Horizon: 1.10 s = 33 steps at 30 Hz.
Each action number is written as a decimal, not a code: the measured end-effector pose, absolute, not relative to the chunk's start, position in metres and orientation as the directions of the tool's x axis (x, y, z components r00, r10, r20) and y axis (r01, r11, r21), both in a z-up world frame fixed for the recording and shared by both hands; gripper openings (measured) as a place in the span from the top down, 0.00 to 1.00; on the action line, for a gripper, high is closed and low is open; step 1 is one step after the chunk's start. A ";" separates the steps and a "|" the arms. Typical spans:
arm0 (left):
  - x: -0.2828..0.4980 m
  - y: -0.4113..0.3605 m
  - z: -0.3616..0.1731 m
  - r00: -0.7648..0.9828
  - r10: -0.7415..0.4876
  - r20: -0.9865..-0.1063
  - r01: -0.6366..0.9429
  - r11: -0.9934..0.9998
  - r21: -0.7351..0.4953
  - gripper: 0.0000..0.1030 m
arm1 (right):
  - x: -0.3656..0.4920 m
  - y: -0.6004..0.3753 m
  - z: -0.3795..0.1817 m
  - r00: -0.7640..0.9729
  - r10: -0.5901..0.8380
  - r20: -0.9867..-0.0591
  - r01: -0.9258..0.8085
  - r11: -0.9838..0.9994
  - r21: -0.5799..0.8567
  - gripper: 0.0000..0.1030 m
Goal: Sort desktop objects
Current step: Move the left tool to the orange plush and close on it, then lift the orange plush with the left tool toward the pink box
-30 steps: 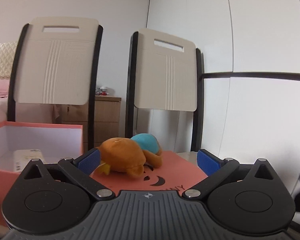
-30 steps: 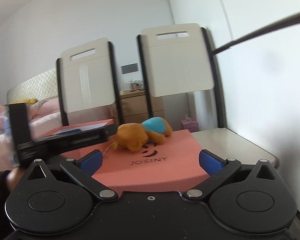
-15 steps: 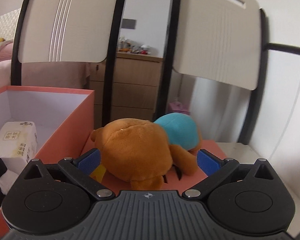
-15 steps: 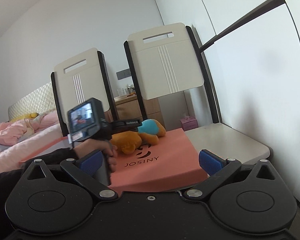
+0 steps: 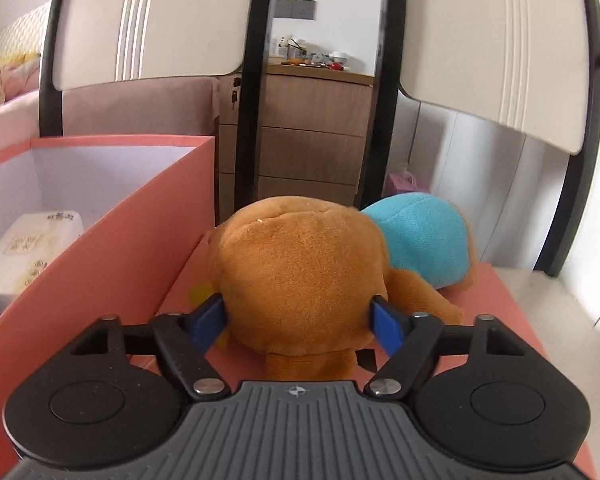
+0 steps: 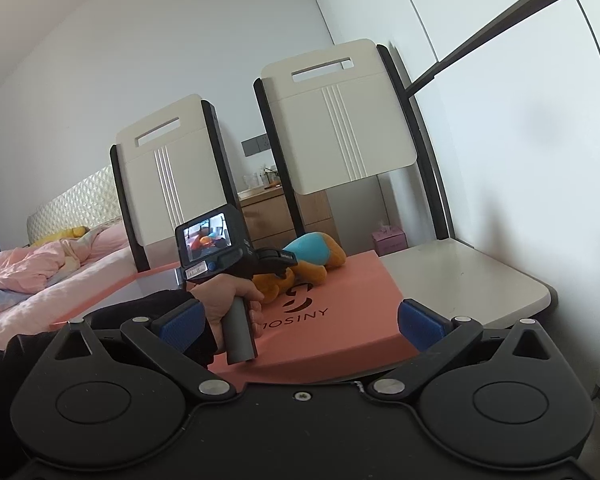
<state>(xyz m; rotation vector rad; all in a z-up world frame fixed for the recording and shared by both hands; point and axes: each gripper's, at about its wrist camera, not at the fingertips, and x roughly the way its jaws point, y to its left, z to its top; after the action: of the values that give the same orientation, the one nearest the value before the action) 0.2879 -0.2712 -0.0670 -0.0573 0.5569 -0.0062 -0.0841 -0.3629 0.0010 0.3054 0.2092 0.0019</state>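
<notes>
Two cream chair backs (image 6: pixel 342 120) with black frames stand at the far side, a wooden dresser (image 5: pixel 308 140) showing between them. A white table (image 6: pixel 460 276) carries a coral box lid (image 6: pixel 340 320) printed JOSINY, lying flat, and to its left an open coral box (image 5: pixel 112 220) with white inner walls. A white tissue pack (image 5: pixel 28 252) lies inside that box, toward its near end. The plush toy (image 5: pixel 300 280), orange with a teal back, lies on the lid, close beside the open box's right wall. The left gripper (image 5: pixel 300 320) is closing on the toy's orange head, and both blue pads (image 5: pixel 384 322) press into the fur on either side. From the right wrist view, a person's hand (image 6: pixel 228 300) grips the grey handle of that gripper above the lid. The right gripper (image 6: pixel 300 318) hangs at the near edge of the lid, its jaws spread wide with nothing held between them.
</notes>
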 end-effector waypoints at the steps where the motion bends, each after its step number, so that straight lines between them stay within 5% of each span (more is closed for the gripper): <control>1: 0.287 -0.272 -0.067 0.850 -0.025 -0.525 -0.003 0.999 -0.052 0.33 | -0.084 -0.363 0.001 0.978 0.035 -0.204 0.028 0.954 0.299 0.01; 17: 0.208 -0.292 -0.058 0.799 -0.230 -0.556 0.198 0.973 -0.118 0.36 | -0.087 -0.366 0.002 0.981 0.029 -0.193 0.038 0.942 0.334 0.01; 27: 0.176 -0.271 -0.057 0.726 -0.437 -0.530 0.460 0.882 -0.097 0.22 | -0.092 -0.373 0.001 0.983 0.025 -0.184 0.044 0.933 0.357 0.01; 33: 0.174 -0.256 -0.043 0.719 -0.534 -0.444 0.594 0.805 -0.007 0.10 | -0.090 -0.369 0.002 0.983 0.049 -0.178 0.018 0.934 0.358 0.01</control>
<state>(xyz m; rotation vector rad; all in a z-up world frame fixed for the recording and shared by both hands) 0.1737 -0.2557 -0.0429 0.1398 0.4468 -0.6257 -0.0902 -0.3686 0.0016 0.3663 0.1856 0.0156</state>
